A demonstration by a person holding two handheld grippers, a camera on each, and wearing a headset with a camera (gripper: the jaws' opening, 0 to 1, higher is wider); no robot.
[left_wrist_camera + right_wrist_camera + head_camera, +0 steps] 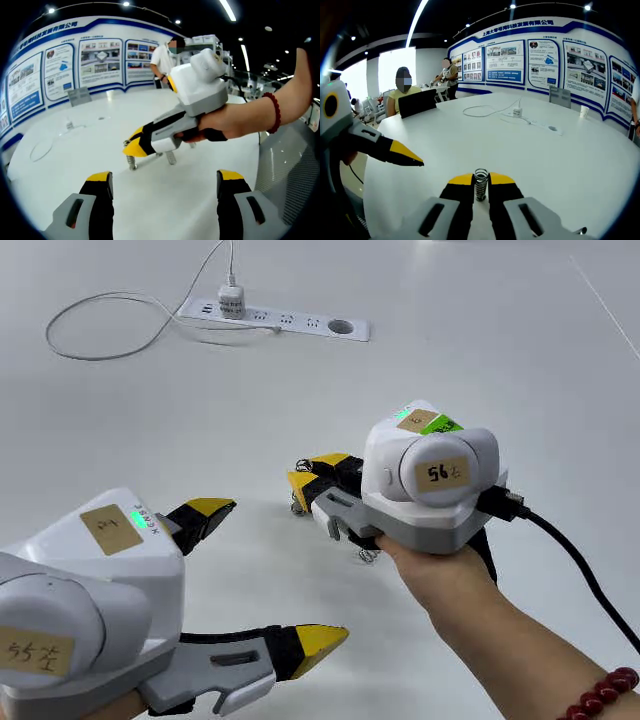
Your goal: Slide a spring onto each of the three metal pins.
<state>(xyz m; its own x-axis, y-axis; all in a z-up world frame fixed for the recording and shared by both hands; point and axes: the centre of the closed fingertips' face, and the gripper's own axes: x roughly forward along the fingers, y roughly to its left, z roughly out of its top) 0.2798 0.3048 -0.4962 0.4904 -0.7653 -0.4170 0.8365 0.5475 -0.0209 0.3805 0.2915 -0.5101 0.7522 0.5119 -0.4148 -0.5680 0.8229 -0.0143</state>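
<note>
My right gripper (312, 472) is low over the white table (200, 430), held by a hand. In the right gripper view its yellow-tipped jaws (480, 181) are shut on an upright metal spring (480, 184). The left gripper view shows that spring (131, 162) standing on the table under the right gripper's tip, with another small upright metal piece (171, 157) just behind it. Small metal parts (368, 555) lie beside the hand. My left gripper (265, 572) is at the lower left, open, with nothing between its jaws (164, 177).
A white power strip (275, 318) with a plugged charger (231, 300) and a looping cable (100, 325) lies at the far side of the table. A black cable (580, 570) trails from the right gripper. People stand and sit beyond the table (405, 95).
</note>
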